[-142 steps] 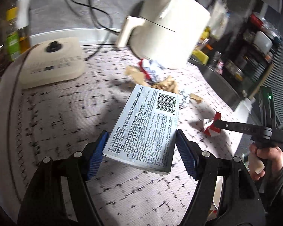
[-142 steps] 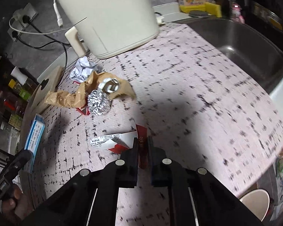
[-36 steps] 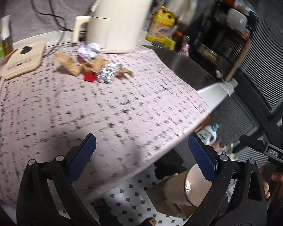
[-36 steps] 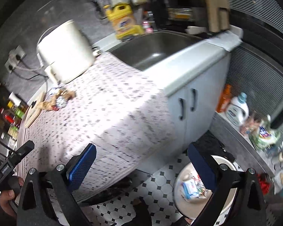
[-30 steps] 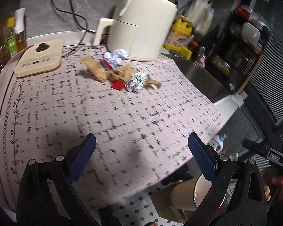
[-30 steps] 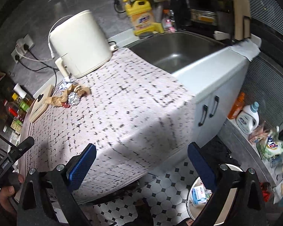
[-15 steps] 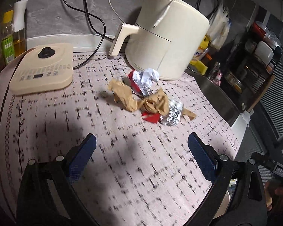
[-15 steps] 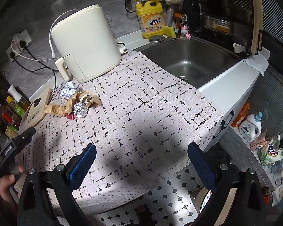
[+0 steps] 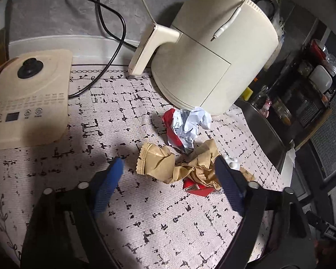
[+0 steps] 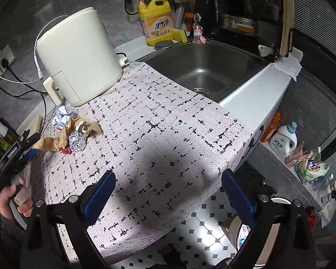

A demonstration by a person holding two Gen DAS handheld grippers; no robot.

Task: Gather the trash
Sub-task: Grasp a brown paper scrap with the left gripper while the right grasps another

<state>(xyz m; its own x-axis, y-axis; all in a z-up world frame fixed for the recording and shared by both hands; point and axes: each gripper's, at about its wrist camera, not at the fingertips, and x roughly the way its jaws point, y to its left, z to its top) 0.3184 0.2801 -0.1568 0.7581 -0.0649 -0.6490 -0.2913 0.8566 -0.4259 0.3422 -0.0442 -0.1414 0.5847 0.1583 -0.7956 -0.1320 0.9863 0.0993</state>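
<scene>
- the left tool (image 9: pixel 168 170) is seen pointed steeply down at the worktop (image 9: pixel 168 219), its blue pads (image 9: pixel 114 174) set either side of the brown paper wrapper (image 9: pixel 168 168).
- its jaws have just been closing from full width and are still parted; the wrapper lies between them, and the left pad is clearly apart from it; whether the right pad touches it cannot be told. nothing is gripped.
- in the right wrist view the left tool is seen at the left edge, carried by a hand (image 10: pixel 13 199) wrapped round its handle, with its tip beside the wrapper.
- the trash is gathered in one heap near the cream air fryer (image 9: pixel 212 56): the brown wrapper, a crumpled white and red paper (image 9: pixel 186 130) just behind it, a red scrap (image 9: pixel 197 188) under its near edge, and a foil ball (image 10: pixel 77 143) touching it on the sink side.
- the right tool (image 10: pixel 168 192) is held well apart from the heap, over the front edge of the worktop, tilted down toward the tiled floor (image 10: pixel 190 235). its jaws are spread wide and nothing is held between them.
- a bin (image 10: pixel 268 235) with rubbish inside is partly seen on the floor behind the right tool's right finger.
- a steel sink (image 10: pixel 212 67) is set to the right of the patterned mat, with a yellow detergent bottle (image 10: pixel 156 24) behind it.
- a cream scale-like appliance (image 9: pixel 26 100) rests at the worktop's left end.
</scene>
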